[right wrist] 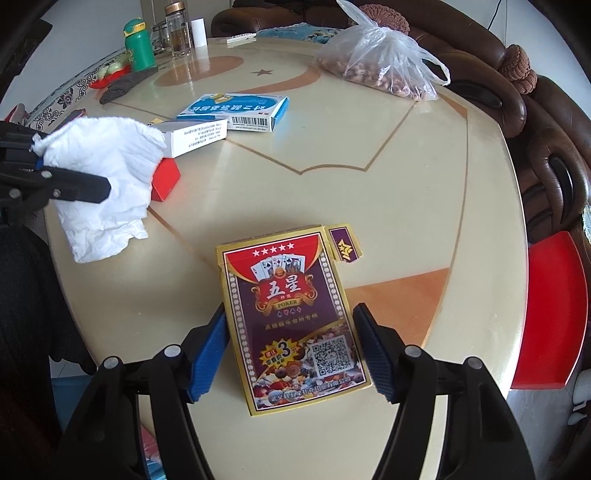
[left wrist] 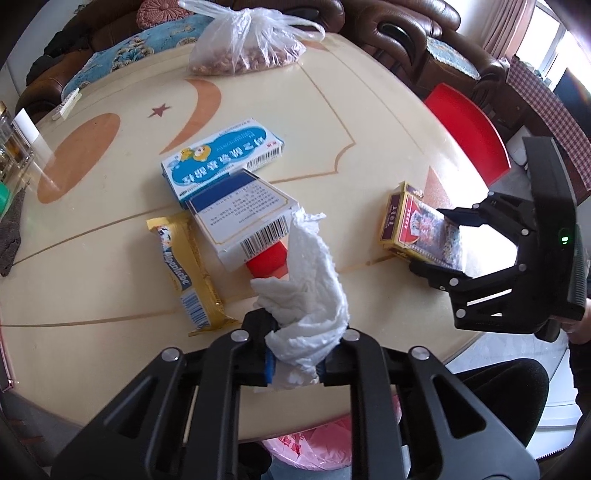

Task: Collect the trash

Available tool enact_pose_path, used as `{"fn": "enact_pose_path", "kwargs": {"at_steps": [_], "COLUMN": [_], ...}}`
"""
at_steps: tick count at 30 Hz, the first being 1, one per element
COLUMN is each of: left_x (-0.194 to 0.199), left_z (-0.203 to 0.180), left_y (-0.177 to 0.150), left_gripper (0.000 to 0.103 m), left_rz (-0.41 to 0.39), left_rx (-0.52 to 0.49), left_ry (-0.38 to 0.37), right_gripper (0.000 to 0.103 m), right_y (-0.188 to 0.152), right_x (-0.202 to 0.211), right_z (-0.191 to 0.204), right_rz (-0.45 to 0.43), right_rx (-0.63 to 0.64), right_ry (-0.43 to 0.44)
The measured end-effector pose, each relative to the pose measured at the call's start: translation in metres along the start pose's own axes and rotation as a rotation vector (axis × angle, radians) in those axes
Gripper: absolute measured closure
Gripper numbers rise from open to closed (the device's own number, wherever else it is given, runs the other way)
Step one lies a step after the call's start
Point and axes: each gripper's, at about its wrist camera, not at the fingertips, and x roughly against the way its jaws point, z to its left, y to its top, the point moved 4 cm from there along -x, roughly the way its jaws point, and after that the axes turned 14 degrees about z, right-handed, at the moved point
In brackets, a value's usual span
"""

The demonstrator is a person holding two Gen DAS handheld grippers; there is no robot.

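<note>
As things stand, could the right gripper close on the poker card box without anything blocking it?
Probably yes. The right gripper already straddles the poker card box, a pad at each long side, the table around it bare; the tissue sits in the left gripper, well aside.

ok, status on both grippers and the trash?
Left gripper shut on tissue. Right gripper open, fingers astride card box, not pressing. Boxes, wrapper on table. Nothing blocking.

Green bottle (right wrist: 138, 46) (beside glass jar (right wrist: 178, 29))
</note>
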Motion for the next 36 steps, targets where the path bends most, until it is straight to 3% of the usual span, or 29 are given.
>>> {"fn": "enact_pose_path", "kwargs": {"at_steps": [9,21,36], "left_x": [0.009,0.021,0.042], "left_z": [0.002,-0.017,-0.002], "left_y": [-0.004,-0.018,-0.027], "left_gripper": [0.086,0.086,0.087], "left_rz": [-0.033,-0.113,-0.163], "left_rx": [-0.033,-0.166,-0.133], "left_ry": [0.043,-0.010,-0.032], "right_gripper": [0.038,0.038,0.040], "right_y": [0.000,-0.002,-0.002], "right_x": [-0.001,0.001,0.038], "right_z": [-0.003,-0.002,0.015], "right_rz": [-0.008,-0.037,-0.101], "right_rx": [-0.021,-0.037,-0.042], "right_ry": [0.013,0.006,-0.009]}}
